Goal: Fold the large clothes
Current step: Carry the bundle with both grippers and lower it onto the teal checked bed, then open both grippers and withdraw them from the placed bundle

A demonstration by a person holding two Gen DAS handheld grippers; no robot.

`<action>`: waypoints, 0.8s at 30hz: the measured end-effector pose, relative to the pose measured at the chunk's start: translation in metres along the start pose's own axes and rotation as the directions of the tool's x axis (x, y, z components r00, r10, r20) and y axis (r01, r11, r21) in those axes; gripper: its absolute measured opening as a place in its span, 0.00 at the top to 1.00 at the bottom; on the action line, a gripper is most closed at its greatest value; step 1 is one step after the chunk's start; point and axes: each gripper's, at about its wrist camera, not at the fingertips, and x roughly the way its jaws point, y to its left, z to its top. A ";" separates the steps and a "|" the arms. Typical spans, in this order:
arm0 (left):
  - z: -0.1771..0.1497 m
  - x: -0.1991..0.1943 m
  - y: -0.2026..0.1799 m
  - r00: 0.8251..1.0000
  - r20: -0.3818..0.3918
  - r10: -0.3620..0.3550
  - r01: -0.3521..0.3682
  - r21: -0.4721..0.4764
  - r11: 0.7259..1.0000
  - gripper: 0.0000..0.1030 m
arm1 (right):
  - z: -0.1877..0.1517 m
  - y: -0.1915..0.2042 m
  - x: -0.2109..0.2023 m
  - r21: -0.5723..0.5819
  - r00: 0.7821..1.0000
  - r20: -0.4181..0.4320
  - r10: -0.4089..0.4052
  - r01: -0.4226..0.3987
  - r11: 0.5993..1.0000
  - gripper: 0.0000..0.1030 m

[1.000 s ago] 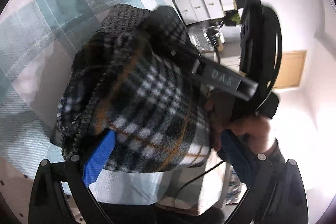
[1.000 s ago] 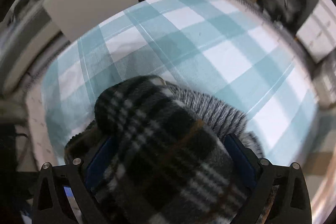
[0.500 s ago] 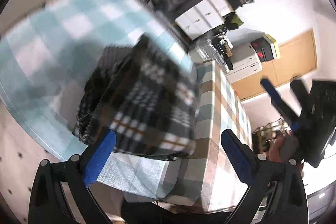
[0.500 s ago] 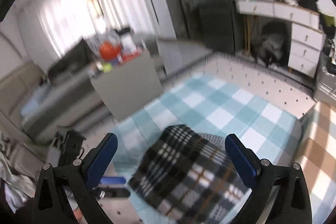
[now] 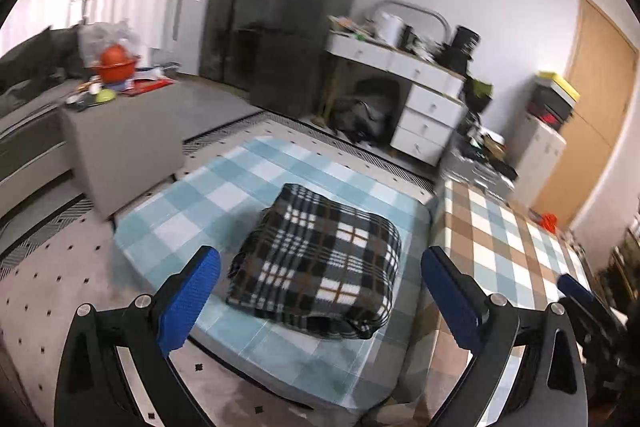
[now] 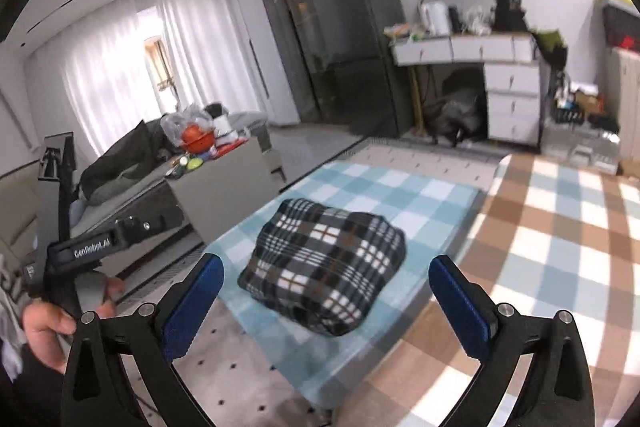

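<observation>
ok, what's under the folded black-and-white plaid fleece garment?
The folded black-and-white plaid fleece garment lies on a teal-and-white checked cloth covering a low platform. The cloth directly beneath it is hidden. Both the left gripper and right gripper are open, clear of it.

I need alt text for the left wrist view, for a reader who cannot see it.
A folded plaid garment lies on a blue checked cloth, framed by the open left gripper, which is apart from it. Behind stand a white desk and a dark cabinet.

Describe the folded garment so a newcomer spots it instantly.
Find the low surface covered in a teal-and-white checked cloth, left of the brown-checked cloth. On it lies one folded bundle: black, white and grey plaid fleece with thin orange lines, the only dark item there.
</observation>
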 end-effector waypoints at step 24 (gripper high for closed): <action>-0.046 -0.012 -0.023 0.979 0.072 0.191 -0.197 0.094 0.976 0.04 | -0.038 0.010 0.033 0.073 0.994 0.051 -0.093 0.089 0.993 0.00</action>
